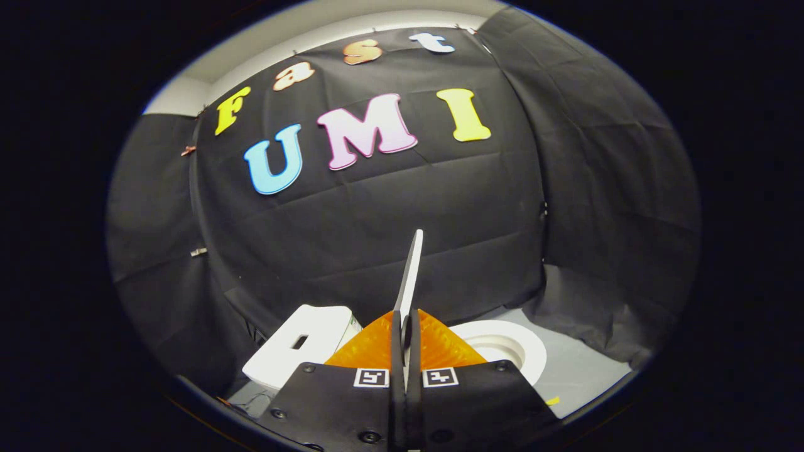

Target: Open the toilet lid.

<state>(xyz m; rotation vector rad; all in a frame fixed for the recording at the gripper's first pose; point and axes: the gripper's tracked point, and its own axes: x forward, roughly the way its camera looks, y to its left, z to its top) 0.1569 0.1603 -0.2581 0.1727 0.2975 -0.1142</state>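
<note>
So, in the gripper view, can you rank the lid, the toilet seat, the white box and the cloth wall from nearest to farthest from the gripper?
1. Lid: pinched between the fingers of the gripper, standing edge-on.
2. Toilet seat, just beyond the right finger, and white box, beyond the left finger: too close to call.
3. Cloth wall: far behind everything.

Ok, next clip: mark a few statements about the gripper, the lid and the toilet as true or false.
1. The gripper is shut on the toilet lid. True.
2. The lid lies flat over the bowl. False: it stands raised, seen edge-on, rising beyond the fingers.
3. The seat ring lies uncovered beside the fingers. True.
4. The tank is black. False: it is white.
</note>
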